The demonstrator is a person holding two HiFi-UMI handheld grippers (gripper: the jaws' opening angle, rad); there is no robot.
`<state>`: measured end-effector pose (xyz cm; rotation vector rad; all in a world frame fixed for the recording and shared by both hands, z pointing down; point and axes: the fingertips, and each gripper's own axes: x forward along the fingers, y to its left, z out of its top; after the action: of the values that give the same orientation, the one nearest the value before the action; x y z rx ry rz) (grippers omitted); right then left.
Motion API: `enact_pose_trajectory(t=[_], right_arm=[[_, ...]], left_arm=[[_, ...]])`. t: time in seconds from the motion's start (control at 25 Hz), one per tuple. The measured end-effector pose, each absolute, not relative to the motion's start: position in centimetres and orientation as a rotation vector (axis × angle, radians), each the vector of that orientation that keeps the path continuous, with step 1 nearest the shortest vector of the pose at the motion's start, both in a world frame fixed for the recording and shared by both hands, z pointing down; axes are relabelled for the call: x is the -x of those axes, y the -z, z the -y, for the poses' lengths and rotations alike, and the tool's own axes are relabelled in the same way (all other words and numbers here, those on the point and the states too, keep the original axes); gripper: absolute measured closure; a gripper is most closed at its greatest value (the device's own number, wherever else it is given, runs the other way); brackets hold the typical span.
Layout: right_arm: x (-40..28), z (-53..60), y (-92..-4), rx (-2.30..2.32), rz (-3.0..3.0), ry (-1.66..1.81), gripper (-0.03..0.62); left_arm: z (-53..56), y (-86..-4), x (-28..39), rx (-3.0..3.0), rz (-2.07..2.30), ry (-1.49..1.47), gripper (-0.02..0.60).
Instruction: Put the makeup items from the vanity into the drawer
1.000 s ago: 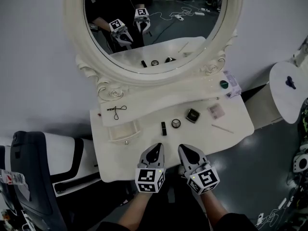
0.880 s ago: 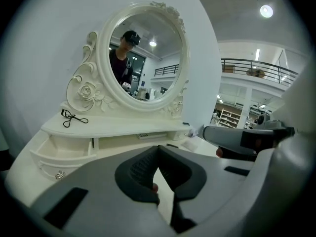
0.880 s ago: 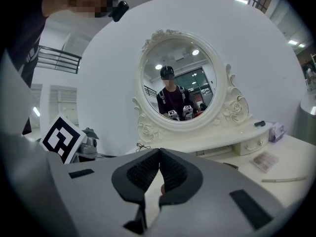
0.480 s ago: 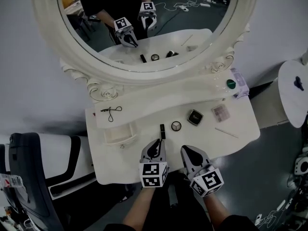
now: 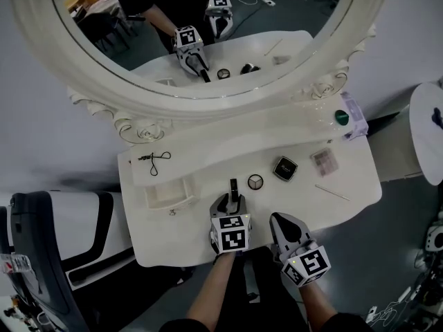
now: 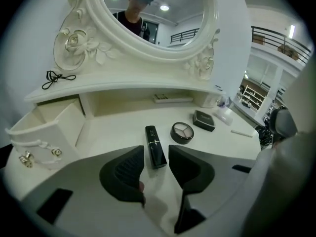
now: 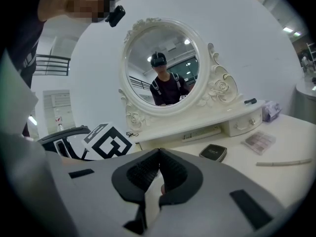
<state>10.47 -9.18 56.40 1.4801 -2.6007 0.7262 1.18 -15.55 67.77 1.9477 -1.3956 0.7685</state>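
Observation:
A black lipstick (image 5: pixel 234 185) (image 6: pixel 155 153) lies on the white vanity top (image 5: pixel 201 237), its near end between the tips of my left gripper (image 5: pixel 234 200) (image 6: pixel 156 152). The jaws are opening and the pads stand apart from the tube. To its right lie a round eyeshadow compact (image 5: pixel 255 182) (image 6: pixel 182 132), a black square compact (image 5: pixel 285 168) (image 7: pixel 213 152), a pink palette (image 5: pixel 324 160) and a thin stick (image 5: pixel 332 192). The small drawer (image 5: pixel 169 205) (image 6: pixel 34 147) stands pulled out at the left. My right gripper (image 5: pixel 278 218) (image 7: pixel 159 154) is shut on nothing, near the front edge.
An eyelash curler (image 5: pixel 156 160) lies on the upper shelf at the left, and a green-capped item (image 5: pixel 341 117) at its right end. The oval mirror (image 5: pixel 208 33) rises behind. A dark chair (image 5: pixel 41 254) stands at the left, a round white table (image 5: pixel 426 133) at the right.
My left gripper has moved forward to the lipstick and its jaws have parted. The right gripper has stayed near the front edge, still shut. The head view has shifted closer to the vanity.

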Motion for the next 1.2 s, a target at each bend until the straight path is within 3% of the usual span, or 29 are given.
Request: enact_pose_trajectory(t=[0.64,1.2], right_arm=[[-12.0,9.7,-56.4,-1.503,2.603,-0.741,0.571],[-10.8,8.4,-50.5,-1.455,2.689,-0.654,0.571]], left_arm=[[15.7,-68.6,-0.6,-1.857,1.446,-0.832,0.480],[13.6,-56.4,0.2,-2.071,1.513,-0.676,0.482]])
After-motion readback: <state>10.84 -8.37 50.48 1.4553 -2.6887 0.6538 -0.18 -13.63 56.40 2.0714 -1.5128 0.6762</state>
